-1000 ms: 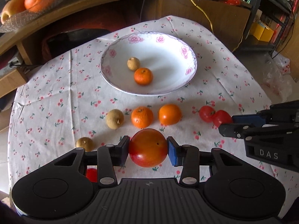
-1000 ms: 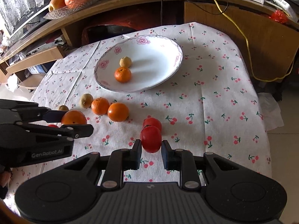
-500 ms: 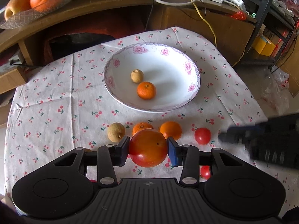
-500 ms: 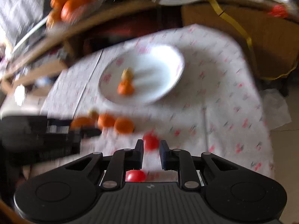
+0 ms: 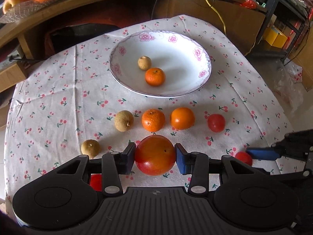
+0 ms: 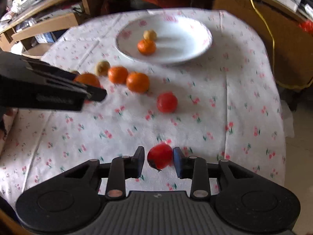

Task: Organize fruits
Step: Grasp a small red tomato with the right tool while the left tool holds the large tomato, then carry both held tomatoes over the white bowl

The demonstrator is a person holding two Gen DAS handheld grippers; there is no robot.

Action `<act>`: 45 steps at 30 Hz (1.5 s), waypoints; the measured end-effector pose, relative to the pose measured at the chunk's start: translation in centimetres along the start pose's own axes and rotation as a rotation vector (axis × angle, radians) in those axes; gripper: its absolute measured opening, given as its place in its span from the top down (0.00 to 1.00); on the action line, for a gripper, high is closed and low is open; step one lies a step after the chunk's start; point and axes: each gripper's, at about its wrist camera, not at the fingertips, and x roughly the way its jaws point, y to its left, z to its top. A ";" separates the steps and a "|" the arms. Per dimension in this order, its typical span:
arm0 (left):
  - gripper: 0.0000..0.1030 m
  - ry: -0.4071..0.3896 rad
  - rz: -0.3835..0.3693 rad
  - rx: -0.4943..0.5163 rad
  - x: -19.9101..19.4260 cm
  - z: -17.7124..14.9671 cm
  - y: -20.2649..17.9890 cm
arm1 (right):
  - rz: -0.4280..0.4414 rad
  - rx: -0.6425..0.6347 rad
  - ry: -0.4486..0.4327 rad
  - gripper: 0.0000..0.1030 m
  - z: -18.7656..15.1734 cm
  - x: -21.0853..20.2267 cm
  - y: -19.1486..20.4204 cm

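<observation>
Left gripper [image 5: 155,155]: fingers clamped on a large red-orange fruit [image 5: 155,155], both pads pressed against its sides; whether it is lifted or resting on the cloth cannot be told.
Right gripper [image 6: 158,159]: fingers set narrowly about a small red tomato [image 6: 160,158]; the right pad touches it, a slight gap shows at the left pad, so the hold looks loose or only just closing. The right wrist view is blurred.
Plate [image 5: 205,58]: white, flower-rimmed, at the far middle of the tablecloth [image 5: 49,101]; it holds one longan [image 5: 144,62] and one mandarin [image 5: 155,76], just beside each other.
Row on cloth: between plate and grippers lie a second longan [image 5: 124,120], two mandarins [image 5: 153,120] [image 5: 182,118] and another tomato [image 5: 216,122], near but apart.
Strays: a third longan [image 5: 90,147] lies beside the left gripper's left finger; something red [image 5: 95,182] shows under the left gripper body, not identifiable.
Step in hand: judged as pick-up, one fruit per gripper.
Next move: likely to carry each fruit forward over the row and set it in the plate's open right half; the tomato needs a firmer squeeze first, gently, as it is soft.
</observation>
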 end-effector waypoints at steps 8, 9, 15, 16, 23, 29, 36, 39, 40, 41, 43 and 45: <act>0.51 -0.005 -0.022 0.019 0.0 0.2 -0.8 | -0.016 0.019 -0.028 0.72 -0.7 -0.1 -0.4; 0.51 -0.005 -0.024 0.020 0.0 0.2 -0.8 | -0.013 0.022 -0.031 0.72 -0.9 -0.2 -0.4; 0.51 -0.022 -0.042 0.019 -0.3 0.6 -1.0 | -0.008 0.068 -0.081 0.72 -0.3 -1.1 -0.9; 0.50 -0.026 -0.043 0.019 -0.3 0.7 -1.0 | -0.005 0.074 -0.090 0.72 0.0 -1.3 -1.0; 0.51 -0.048 -0.025 -0.001 -0.2 2.3 -0.7 | 0.004 0.101 -0.146 0.72 3.4 -1.6 -1.2; 0.51 -0.070 -0.008 -0.004 -0.1 4.2 -0.7 | -0.009 0.105 -0.189 0.72 6.7 -1.7 -1.2; 0.51 -0.086 0.013 -0.042 0.6 6.4 0.4 | -0.019 0.113 -0.206 0.72 9.6 -0.9 -1.8; 0.52 -0.089 0.022 -0.054 1.0 7.3 0.8 | -0.028 0.109 -0.210 0.72 10.6 -0.4 -1.9; 0.52 -0.092 0.026 -0.058 1.2 7.5 0.9 | -0.030 0.109 -0.211 0.72 10.9 -0.3 -2.0; 0.52 -0.093 0.030 -0.061 1.4 7.8 1.0 | -0.034 0.109 -0.212 0.72 11.2 -0.2 -2.1; 0.52 -0.093 0.035 -0.071 1.7 8.3 1.2 | -0.037 0.112 -0.215 0.72 11.8 0.2 -2.3; 0.52 -0.094 0.044 -0.072 2.0 8.6 1.4 | -0.041 0.113 -0.215 0.72 12.4 0.5 -2.5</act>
